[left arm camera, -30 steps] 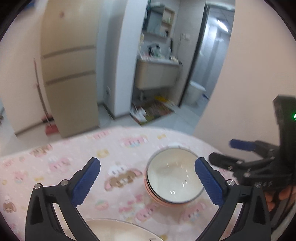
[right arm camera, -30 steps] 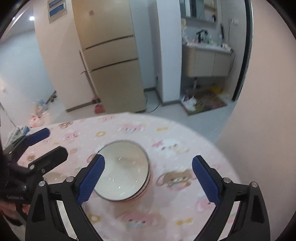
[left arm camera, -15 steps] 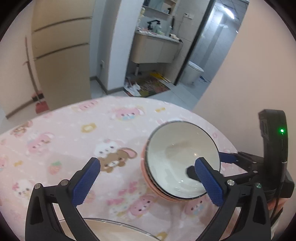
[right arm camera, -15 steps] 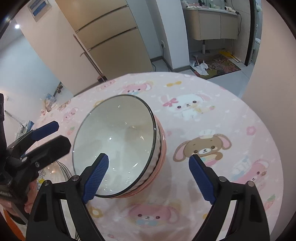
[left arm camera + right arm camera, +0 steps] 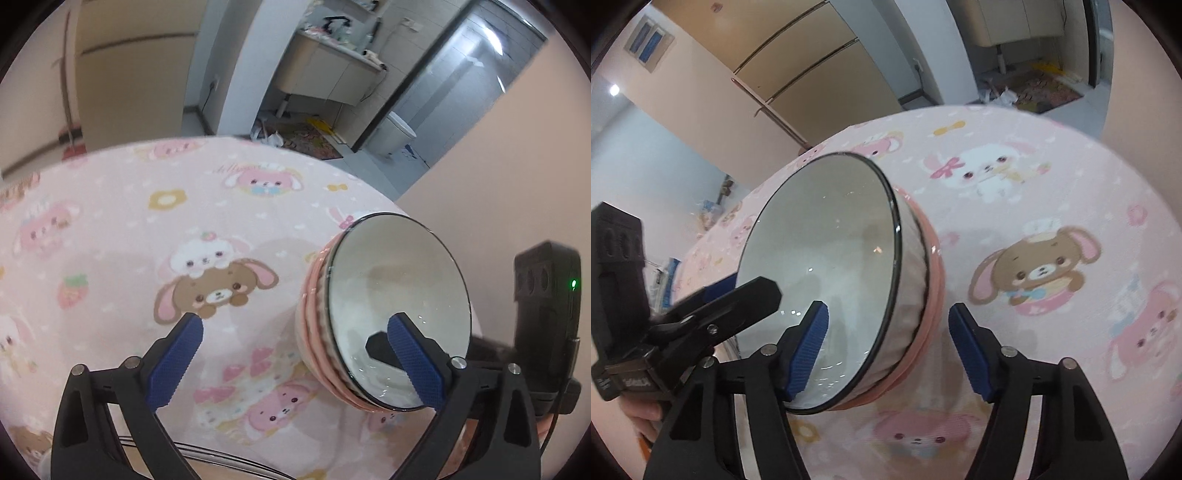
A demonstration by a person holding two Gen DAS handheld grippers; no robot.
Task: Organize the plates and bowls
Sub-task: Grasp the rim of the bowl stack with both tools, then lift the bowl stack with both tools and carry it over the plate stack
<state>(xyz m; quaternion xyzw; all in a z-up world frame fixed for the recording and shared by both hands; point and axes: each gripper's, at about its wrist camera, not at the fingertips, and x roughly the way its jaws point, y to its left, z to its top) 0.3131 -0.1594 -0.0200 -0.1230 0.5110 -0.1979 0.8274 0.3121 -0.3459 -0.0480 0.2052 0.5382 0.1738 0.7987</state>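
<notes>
A stack of nested bowls (image 5: 391, 288), white inside with a dark rim and pink ribbed outside, stands on the pink cartoon tablecloth (image 5: 221, 229). My left gripper (image 5: 295, 363) straddles the stack's left wall, with one pad inside the rim and the other outside. Its jaws are closing a little and the pads do not touch the bowl. My right gripper (image 5: 890, 352) straddles the right wall of the bowls (image 5: 827, 258). Its jaws are closing, with a gap still showing at both pads. One of the right gripper's fingers (image 5: 378, 349) shows inside the bowl. The left gripper (image 5: 738, 291) reaches in from the left.
The rim of another dish (image 5: 229, 458) lies at the table's near edge, under the left gripper. The round table's far edge (image 5: 295, 151) drops to a tiled floor, with a beige wall (image 5: 498, 177) close on the right. A hand (image 5: 642, 410) holds the left gripper.
Both grippers have come down onto the bowl stack, which now fills more of each view. Each has a finger inside the rim. The right jaws have narrowed.
</notes>
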